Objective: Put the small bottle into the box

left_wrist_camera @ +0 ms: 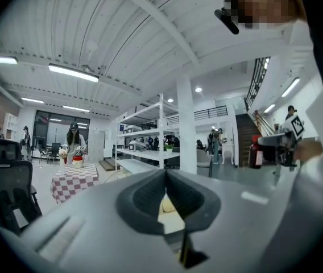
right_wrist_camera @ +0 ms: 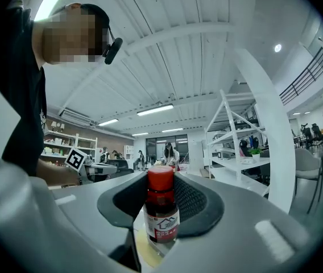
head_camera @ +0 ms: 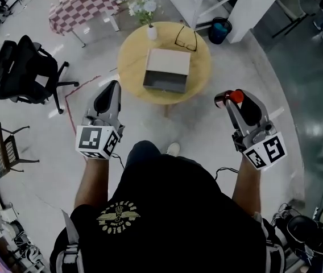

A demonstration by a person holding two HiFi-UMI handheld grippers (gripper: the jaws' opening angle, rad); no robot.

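Note:
The small bottle (head_camera: 233,97), dark with a red cap and a white label, is held upright in my right gripper (head_camera: 228,99), whose jaws are shut on its body. In the right gripper view the small bottle (right_wrist_camera: 161,209) stands between the dark pads (right_wrist_camera: 194,203). The open cardboard box (head_camera: 167,68) sits on the round wooden table (head_camera: 132,53) ahead, left of and beyond my right gripper. My left gripper (head_camera: 113,90) hangs just short of the table's near left edge, jaws closed with nothing in them; the left gripper view shows the left gripper (left_wrist_camera: 166,174) pointing up at the room.
A pair of glasses (head_camera: 186,38) and a small vase of flowers (head_camera: 150,30) share the table behind the box. A black office chair (head_camera: 24,68) stands at the left, a checkered table (head_camera: 82,4) at the back, and a dark bin (head_camera: 220,29) by a white pillar.

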